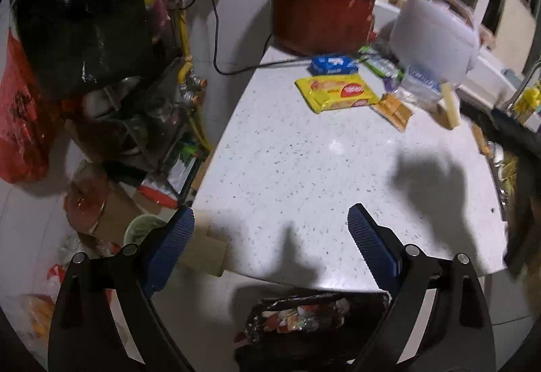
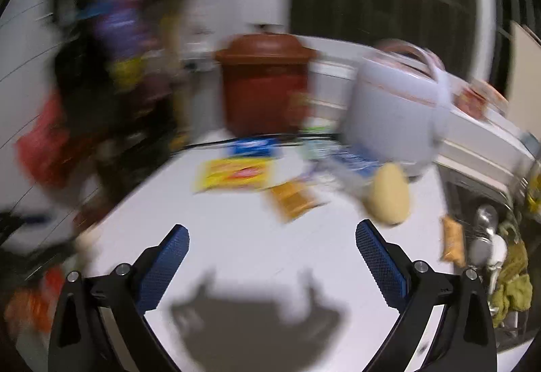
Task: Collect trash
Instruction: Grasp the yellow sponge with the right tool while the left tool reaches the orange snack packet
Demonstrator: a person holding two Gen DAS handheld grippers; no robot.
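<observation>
You are holding the left tongs [image 1: 270, 230] wide apart with nothing between them, over the near edge of the white counter [image 1: 304, 162]. Below that edge a black trash bin [image 1: 314, 321] is sitting with wrappers in it. Your right tongs [image 2: 272, 243] are also gaping empty above the counter; that view is blurred. The trash is lying at the far side: a yellow packet [image 1: 336, 91], a blue packet [image 1: 333, 65] and an orange wrapper [image 1: 394, 111], beside the brown pot [image 1: 321, 0].
</observation>
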